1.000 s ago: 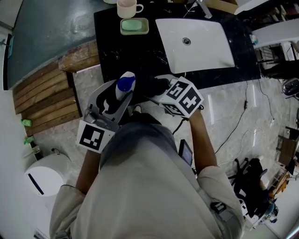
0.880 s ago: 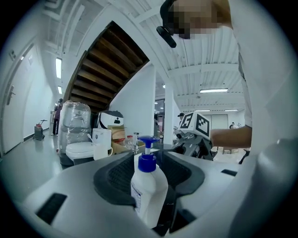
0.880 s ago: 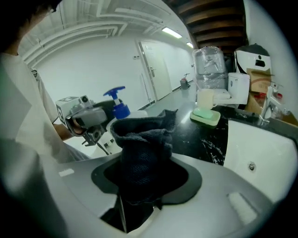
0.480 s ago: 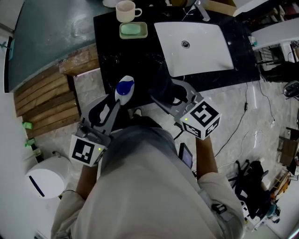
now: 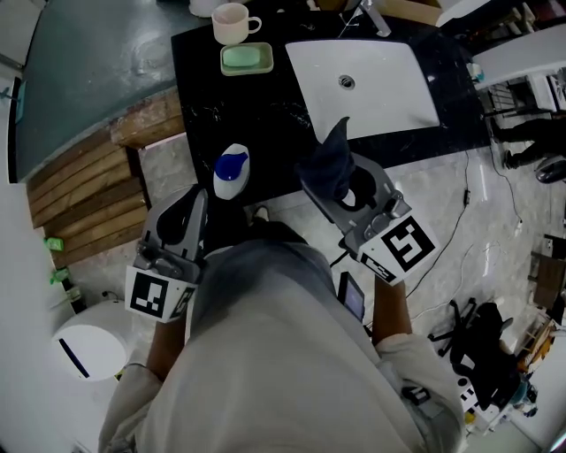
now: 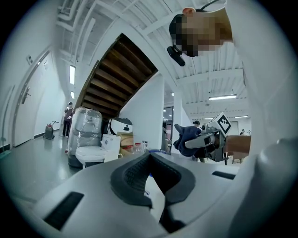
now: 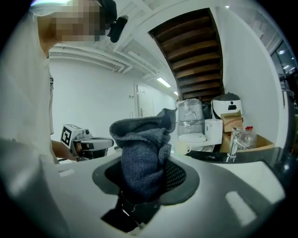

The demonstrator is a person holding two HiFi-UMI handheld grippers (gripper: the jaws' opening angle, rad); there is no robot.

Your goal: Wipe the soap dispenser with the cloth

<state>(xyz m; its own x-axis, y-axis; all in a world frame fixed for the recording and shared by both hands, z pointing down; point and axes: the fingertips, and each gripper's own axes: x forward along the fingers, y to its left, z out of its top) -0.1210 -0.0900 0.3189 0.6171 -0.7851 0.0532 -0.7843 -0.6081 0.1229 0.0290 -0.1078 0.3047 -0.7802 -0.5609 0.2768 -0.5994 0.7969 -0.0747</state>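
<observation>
Carrying square black-and-white markers point(image 5: 149, 295), both tools are hovering at the front edge of the black table point(image 5: 265, 115). The soap dispenser point(image 5: 232, 171), white with a blue top, is standing near that edge, just ahead of the left tool point(image 5: 198, 200), whose jaws have just been closing and are meeting with nothing between them. The right tool point(image 5: 329, 186) is clenching the dark cloth point(image 5: 331, 152), apart from the dispenser. A dish point(image 5: 225, 60) is holding a green soap bar point(image 5: 247, 57) beside a cup point(image 5: 232, 21).
</observation>
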